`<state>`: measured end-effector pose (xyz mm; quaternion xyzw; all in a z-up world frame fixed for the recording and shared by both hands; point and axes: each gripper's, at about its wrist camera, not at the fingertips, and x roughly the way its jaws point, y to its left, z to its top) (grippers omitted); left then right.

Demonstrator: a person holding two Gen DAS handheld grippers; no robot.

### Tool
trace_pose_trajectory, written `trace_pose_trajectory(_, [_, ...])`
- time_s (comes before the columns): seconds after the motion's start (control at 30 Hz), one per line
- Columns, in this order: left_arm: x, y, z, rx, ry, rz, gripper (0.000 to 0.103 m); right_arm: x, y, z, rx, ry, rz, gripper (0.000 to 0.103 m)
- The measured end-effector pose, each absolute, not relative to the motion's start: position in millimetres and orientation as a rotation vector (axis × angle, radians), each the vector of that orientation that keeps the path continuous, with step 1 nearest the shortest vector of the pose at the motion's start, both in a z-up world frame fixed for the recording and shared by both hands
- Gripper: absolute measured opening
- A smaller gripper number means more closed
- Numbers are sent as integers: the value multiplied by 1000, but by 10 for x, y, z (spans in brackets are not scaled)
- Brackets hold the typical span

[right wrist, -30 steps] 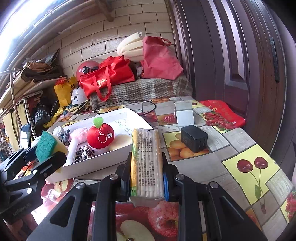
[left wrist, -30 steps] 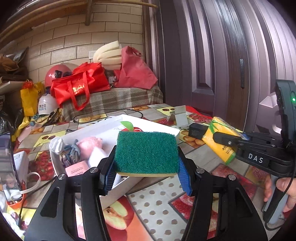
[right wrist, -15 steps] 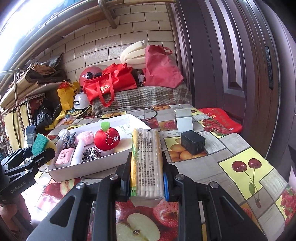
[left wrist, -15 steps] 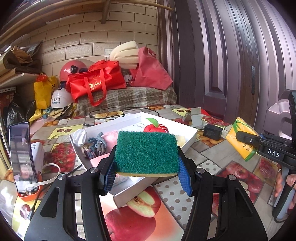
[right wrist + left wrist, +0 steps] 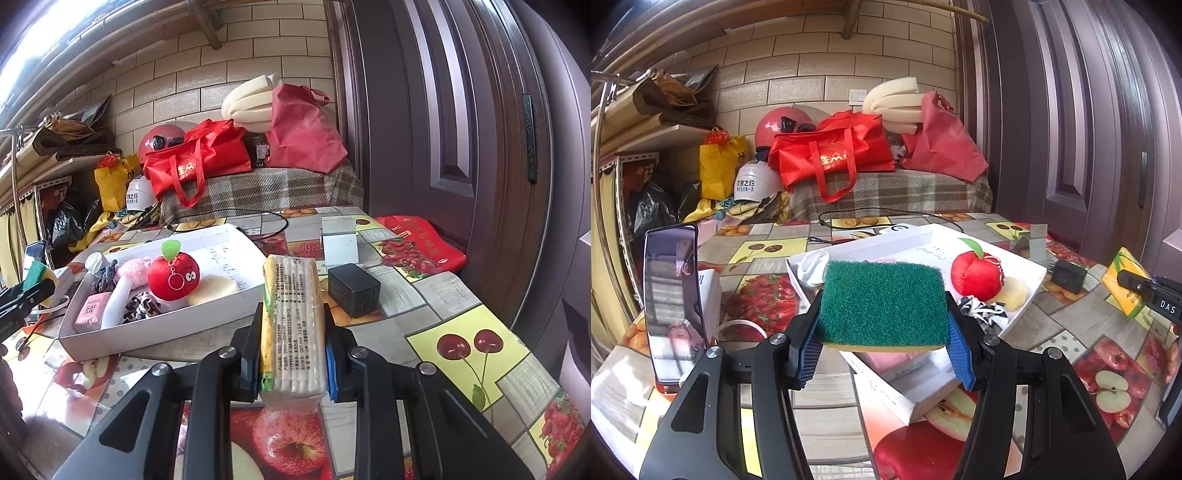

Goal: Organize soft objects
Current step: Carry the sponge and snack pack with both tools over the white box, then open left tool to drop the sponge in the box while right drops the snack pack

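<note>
Nearest the left wrist camera, the left gripper (image 5: 882, 343) is clamped on a scouring sponge (image 5: 882, 301), green abrasive face up with a thin yellow layer below, pinched by its two short ends between the blue pads (image 5: 958, 350). It hangs above the near corner of the white cardboard tray (image 5: 1030, 284). In the right wrist view, the right gripper (image 5: 291, 363) is closed on a yellow pack of wipes (image 5: 291, 317) standing on edge between the fingers, held over the fruit-print tablecloth (image 5: 461, 332) just beside the tray's long near wall.

Further on, the tray holds a pink eraser-like block (image 5: 92, 308), a pink plush piece (image 5: 135, 271), a leopard-print scrunchie (image 5: 142, 310), a red plush apple (image 5: 173, 277), a pale round sponge (image 5: 212, 290) and a white rolled item (image 5: 96, 263). Beyond and to the right, a black charger block (image 5: 352, 290) and a small white card stand (image 5: 340, 240) sit on the cloth; a phone (image 5: 670, 302) stands propped at the left.

The risks appear to lie in the release. The tray is already crowded, so either item dropped onto the apple or scrunchie may roll off over the low wall. The sponge, squeezed end to end, could spring sideways when let go. The pack is tall and narrow in its grip and may topple outward if released while over the tray wall. Two grippers approaching one tray together could also collide.
</note>
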<state>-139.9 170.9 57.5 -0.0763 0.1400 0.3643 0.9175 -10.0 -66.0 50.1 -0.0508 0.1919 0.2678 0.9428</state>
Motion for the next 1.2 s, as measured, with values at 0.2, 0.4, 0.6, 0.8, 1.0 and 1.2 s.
trace_pose_trajectory(0.2, [-1298, 1935, 575, -164, 300, 795, 58, 57, -486, 486, -154, 391, 549, 25])
trace_pose_trajectory(0.4, [-1214, 2089, 570, -171, 304, 806, 58, 186, -321, 477, -175, 378, 554, 25])
trace_pose_trajectory(0.6, [-1153, 2201, 567, -186, 306, 807, 58, 290, -164, 482, -194, 363, 564, 25])
trace_pose_trajectory(0.8, [-1058, 2311, 567, -192, 308, 801, 58, 408, -15, 495, -201, 349, 575, 25])
trace_pose_trajectory(1.0, [-974, 2373, 572, -186, 309, 776, 58, 573, 109, 506, -182, 352, 598, 25])
trace_pose_trajectory(1.2, [-859, 2502, 573, -194, 330, 752, 58, 708, 258, 508, -187, 351, 607, 25])
